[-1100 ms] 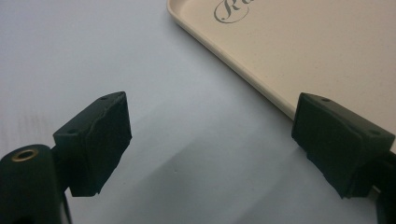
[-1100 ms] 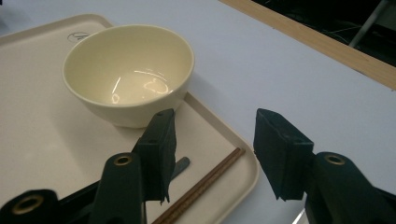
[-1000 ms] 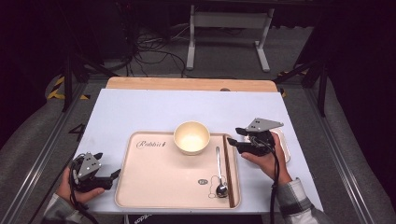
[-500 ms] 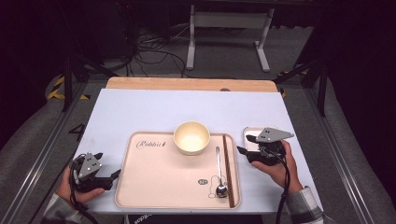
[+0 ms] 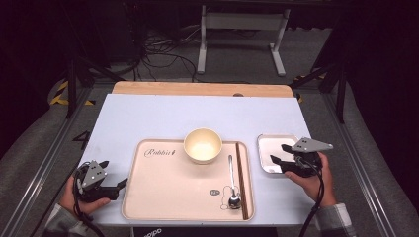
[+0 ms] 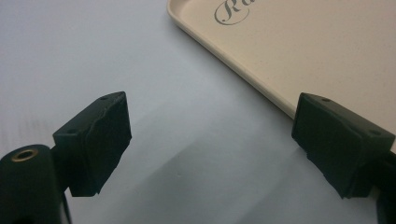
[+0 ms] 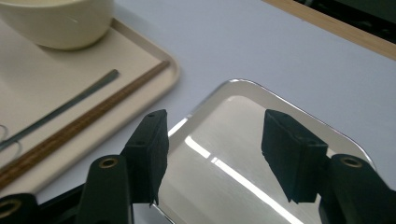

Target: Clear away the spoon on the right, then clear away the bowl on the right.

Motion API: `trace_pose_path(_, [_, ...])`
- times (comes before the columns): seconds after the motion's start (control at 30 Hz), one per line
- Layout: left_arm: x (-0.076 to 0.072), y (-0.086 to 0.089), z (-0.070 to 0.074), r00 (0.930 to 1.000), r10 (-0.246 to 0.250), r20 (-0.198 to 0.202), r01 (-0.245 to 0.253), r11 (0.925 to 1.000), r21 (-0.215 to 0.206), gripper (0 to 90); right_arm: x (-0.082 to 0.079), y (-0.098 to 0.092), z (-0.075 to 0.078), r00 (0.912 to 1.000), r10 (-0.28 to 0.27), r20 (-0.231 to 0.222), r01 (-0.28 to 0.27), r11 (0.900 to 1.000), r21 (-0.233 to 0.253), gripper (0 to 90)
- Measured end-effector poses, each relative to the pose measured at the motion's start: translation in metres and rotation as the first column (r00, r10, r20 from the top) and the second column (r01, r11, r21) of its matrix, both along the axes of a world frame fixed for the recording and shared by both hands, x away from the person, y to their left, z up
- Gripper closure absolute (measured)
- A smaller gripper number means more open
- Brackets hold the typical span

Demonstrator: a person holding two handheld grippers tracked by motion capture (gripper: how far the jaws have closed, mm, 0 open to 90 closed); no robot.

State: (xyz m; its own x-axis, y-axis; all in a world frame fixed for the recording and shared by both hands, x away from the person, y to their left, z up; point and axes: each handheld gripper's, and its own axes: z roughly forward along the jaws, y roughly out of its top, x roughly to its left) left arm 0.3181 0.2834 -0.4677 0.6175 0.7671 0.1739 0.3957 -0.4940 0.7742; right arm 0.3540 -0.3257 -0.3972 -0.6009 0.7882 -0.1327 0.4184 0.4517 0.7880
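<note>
The right gripper (image 7: 212,156) is held with jaws spread wide, empty, above the near part of a small metal tray (image 7: 261,140). To its left a beige tray (image 7: 56,98) is seen, carrying chopsticks (image 7: 79,122), a spoon (image 7: 70,105) and, farther off, a bowl (image 7: 58,21). The left gripper (image 6: 212,144) is likewise spread and empty over the table (image 6: 70,51), the beige tray's edge passing just beyond its right jaw.
</note>
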Motion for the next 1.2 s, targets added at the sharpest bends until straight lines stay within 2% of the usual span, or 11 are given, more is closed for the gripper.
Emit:
trace_pose_path(0.07, [-0.002, 0.0, 0.0, 1.0, 0.001, 0.001, -0.001, 1.0, -0.003, 12.6, 0.001, -0.01, -0.002, 0.9993, -0.036, -0.004, 0.036, 0.999, -0.001, 41.2])
trace_pose_path(0.13, [-0.003, 0.0, 0.0, 1.0, 0.003, 0.004, -0.003, 1.0, -0.001, 12.6, 0.003, -0.022, -0.005, 0.9979, -0.062, -0.017, 0.062, 0.998, 0.024, 40.8])
trace_pose_path(0.27, [-0.003, 0.001, 0.001, 0.9999, 0.01, 0.004, -0.01, 0.9999, -0.01, 12.6, 0.005, -0.039, -0.008, 0.9933, -0.113, -0.027, 0.114, 0.993, 0.042, 39.8])
trace_pose_path(0.57, [-0.003, 0.001, 0.0, 1.0, 0.009, 0.002, -0.009, 1.0, -0.004, 12.6, 0.01, -0.057, -0.015, 0.9869, -0.153, -0.051, 0.156, 0.986, 0.059, 38.4])
trace_pose_path(0.63, [-0.002, -0.001, 0.0, 1.0, 0.007, 0.0, -0.007, 1.0, 0.006, 12.6, 0.01, -0.063, -0.017, 0.9828, -0.179, -0.047, 0.181, 0.981, 0.063, 39.4])
trace_pose_path(0.8, [-0.002, -0.003, -0.001, 1.0, 0.005, -0.007, -0.004, 0.9999, 0.012, 12.6, 0.012, -0.072, -0.022, 0.9763, -0.204, -0.073, 0.21, 0.974, 0.09, 40.9])
trace_pose_path(0.87, [-0.003, -0.002, -0.001, 0.9999, 0.008, -0.008, -0.008, 0.9999, 0.012, 12.6, 0.013, -0.076, -0.024, 0.9741, -0.206, -0.093, 0.216, 0.97, 0.112, 41.5])
trace_pose_path(0.97, [-0.002, -0.002, -0.001, 0.9999, 0.008, -0.007, -0.008, 0.9999, 0.014, 12.6, 0.015, -0.078, -0.026, 0.9704, -0.212, -0.117, 0.223, 0.97, 0.099, 43.3])
trace_pose_path(1.2, [-0.002, -0.003, -0.001, 0.9999, 0.007, -0.008, -0.007, 0.9999, 0.013, 12.6, 0.021, -0.089, -0.036, 0.9497, -0.243, -0.198, 0.273, 0.952, 0.141, 51.0])
